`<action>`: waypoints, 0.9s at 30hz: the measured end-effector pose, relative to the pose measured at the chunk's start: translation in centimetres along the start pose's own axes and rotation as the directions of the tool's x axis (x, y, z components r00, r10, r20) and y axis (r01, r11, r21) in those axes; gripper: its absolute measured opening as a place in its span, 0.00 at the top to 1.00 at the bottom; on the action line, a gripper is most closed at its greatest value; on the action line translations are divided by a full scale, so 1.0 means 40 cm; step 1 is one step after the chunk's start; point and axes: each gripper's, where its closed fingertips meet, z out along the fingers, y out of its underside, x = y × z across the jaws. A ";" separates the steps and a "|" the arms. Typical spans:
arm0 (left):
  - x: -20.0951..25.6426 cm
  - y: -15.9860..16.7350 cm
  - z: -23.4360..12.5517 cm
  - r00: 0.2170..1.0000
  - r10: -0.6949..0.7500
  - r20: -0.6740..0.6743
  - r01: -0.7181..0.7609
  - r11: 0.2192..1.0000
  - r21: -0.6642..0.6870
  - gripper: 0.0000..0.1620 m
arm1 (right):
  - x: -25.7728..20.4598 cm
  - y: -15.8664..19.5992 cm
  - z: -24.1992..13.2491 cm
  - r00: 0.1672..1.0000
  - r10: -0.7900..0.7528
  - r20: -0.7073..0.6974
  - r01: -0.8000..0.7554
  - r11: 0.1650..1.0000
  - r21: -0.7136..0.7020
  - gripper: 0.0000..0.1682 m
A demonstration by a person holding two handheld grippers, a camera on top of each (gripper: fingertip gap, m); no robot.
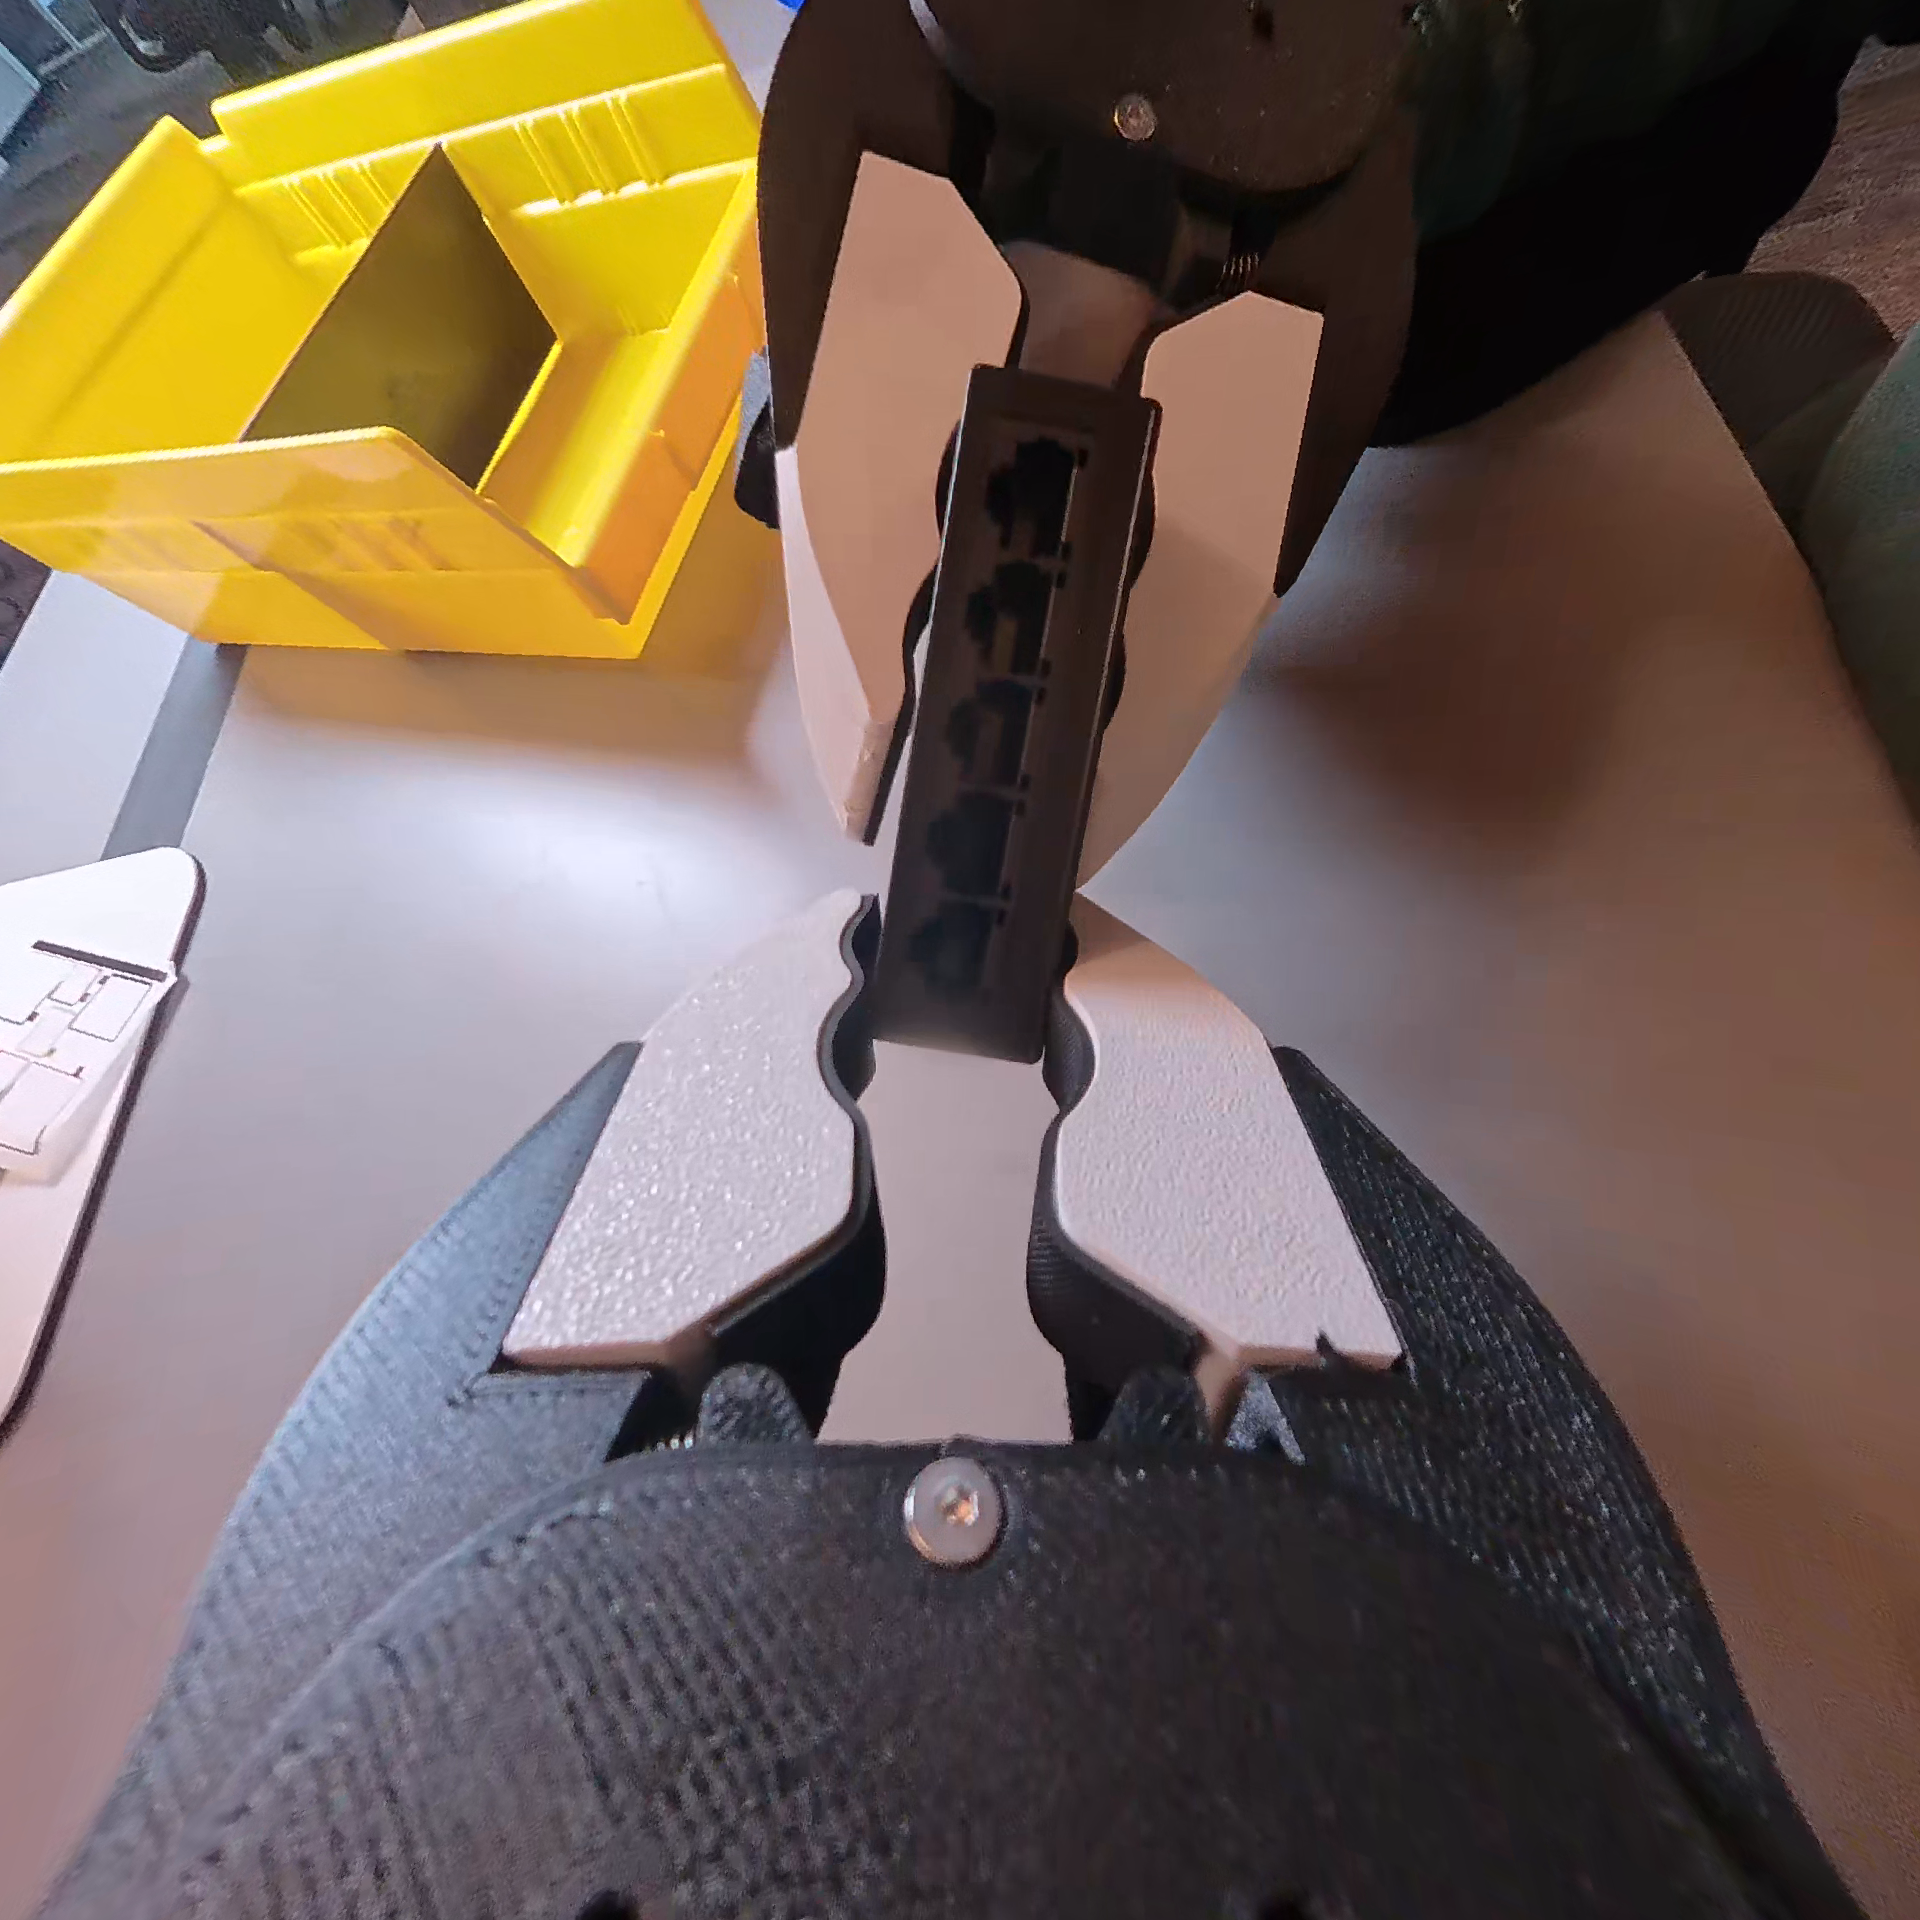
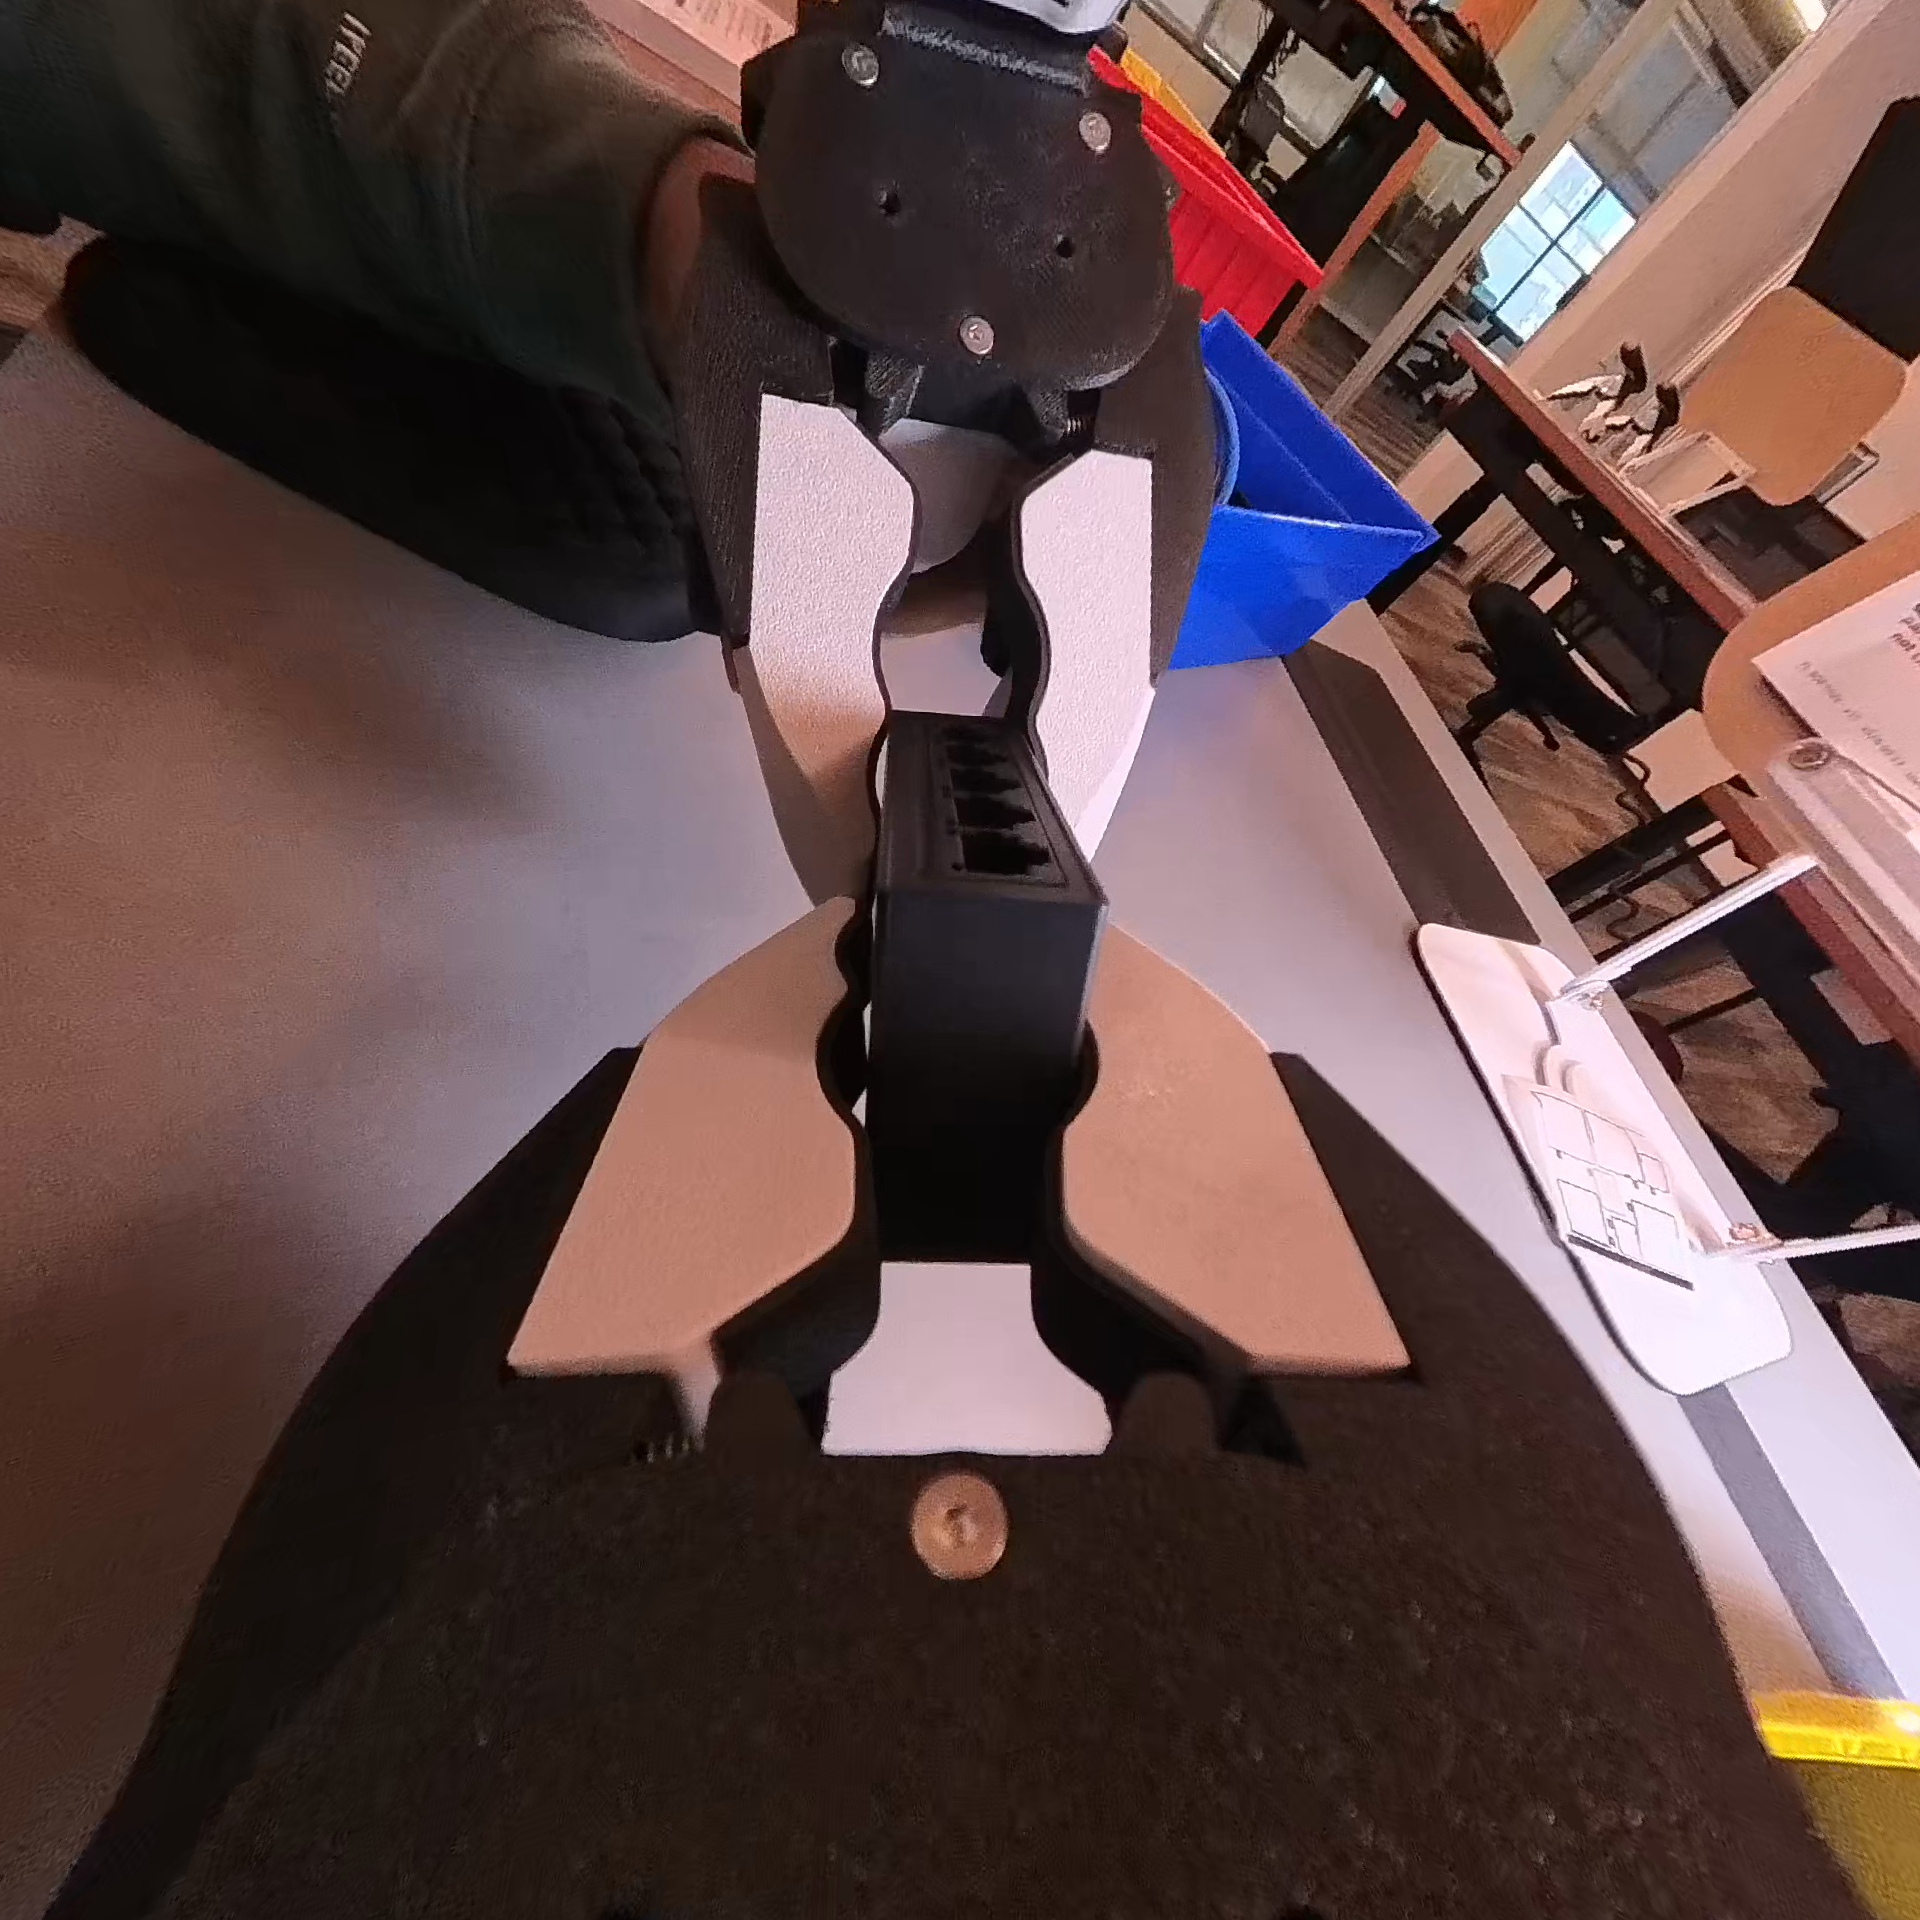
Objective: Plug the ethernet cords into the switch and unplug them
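Observation:
A black network switch (image 1: 1018, 675) with a row of several empty ports is held above the grey table (image 1: 468, 883). My left gripper (image 1: 961, 987) is shut on its near end. My right gripper (image 1: 982, 821) reaches in from the far side and clamps the switch along its length. In the right wrist view my right gripper (image 2: 977, 966) is shut on the switch (image 2: 977, 1039), and the left gripper (image 2: 956, 821) holds the far end. No ethernet cords are in view.
A yellow divided bin (image 1: 364, 416) stands at the far left. A blue bin (image 2: 1299, 520) and a red bin (image 2: 1226, 218) sit behind the left gripper. White marker plates (image 1: 73, 1039) (image 2: 1590, 1143) lie near the table edge (image 2: 1455, 831). A person's dark sleeve (image 2: 364, 312) rests on the table. My two grippers' fingertips are within a few centimetres of each other.

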 end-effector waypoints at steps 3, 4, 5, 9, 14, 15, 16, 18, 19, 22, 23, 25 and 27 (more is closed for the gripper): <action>0.003 0.006 0.002 1.000 -0.006 -0.009 0.006 1.000 -0.014 0.82 | -0.004 0.006 0.003 1.000 0.005 -0.002 -0.005 1.000 -0.006 0.82; 0.005 0.008 0.004 1.000 -0.011 -0.012 0.010 1.000 -0.016 0.82 | -0.006 0.009 0.004 1.000 0.010 0.002 -0.010 1.000 -0.010 0.82; 0.006 0.010 0.006 1.000 -0.014 -0.014 0.014 1.000 -0.019 0.82 | -0.006 0.012 0.004 1.000 0.020 0.008 -0.020 1.000 -0.014 0.82; 0.008 0.014 0.009 1.000 -0.017 -0.016 0.016 1.000 -0.026 0.82 | -0.009 0.017 0.005 1.000 0.021 0.009 -0.021 1.000 -0.012 0.82; 0.010 0.013 0.014 1.000 0.005 0.012 -0.005 0.999 -0.040 0.82 | -0.012 0.021 0.002 0.999 0.029 0.016 -0.029 1.000 -0.011 0.82; 0.011 0.012 0.014 1.000 0.009 0.016 -0.009 0.999 -0.037 0.82 | -0.013 0.021 0.000 1.000 0.021 0.012 -0.020 1.000 -0.008 0.82; 0.011 0.010 0.015 1.000 0.016 0.023 -0.015 0.999 -0.034 0.82 | -0.013 0.020 -0.001 1.000 0.009 0.006 -0.009 1.000 -0.005 0.83; 0.006 0.004 0.013 0.999 0.018 0.035 -0.018 1.000 -0.015 0.82 | -0.008 0.015 -0.004 1.000 -0.006 -0.009 0.006 1.000 0.002 0.83; 0.005 0.001 0.012 1.000 0.007 0.029 -0.007 1.000 0.000 0.82 | -0.006 0.011 -0.005 1.000 -0.011 -0.011 0.011 1.000 0.006 0.83; -0.003 -0.011 -0.002 0.998 -0.059 0.005 0.058 0.996 0.067 0.79 | 0.008 0.008 -0.010 0.998 -0.054 -0.037 0.054 0.999 -0.003 0.83; -0.013 -0.017 -0.014 0.996 -0.084 0.005 0.083 0.992 0.090 0.78 | 0.015 0.008 -0.016 0.997 -0.057 -0.047 0.057 0.998 -0.005 0.83; -0.054 -0.020 -0.058 0.992 -0.112 0.057 0.104 0.988 0.116 0.76 | 0.042 0.007 -0.035 0.996 -0.041 -0.079 0.041 0.999 0.003 0.83; -0.133 -0.015 -0.144 0.972 -0.135 0.194 0.110 0.985 0.134 0.75 | 0.075 0.006 -0.061 0.993 -0.021 -0.118 0.023 1.000 0.010 0.83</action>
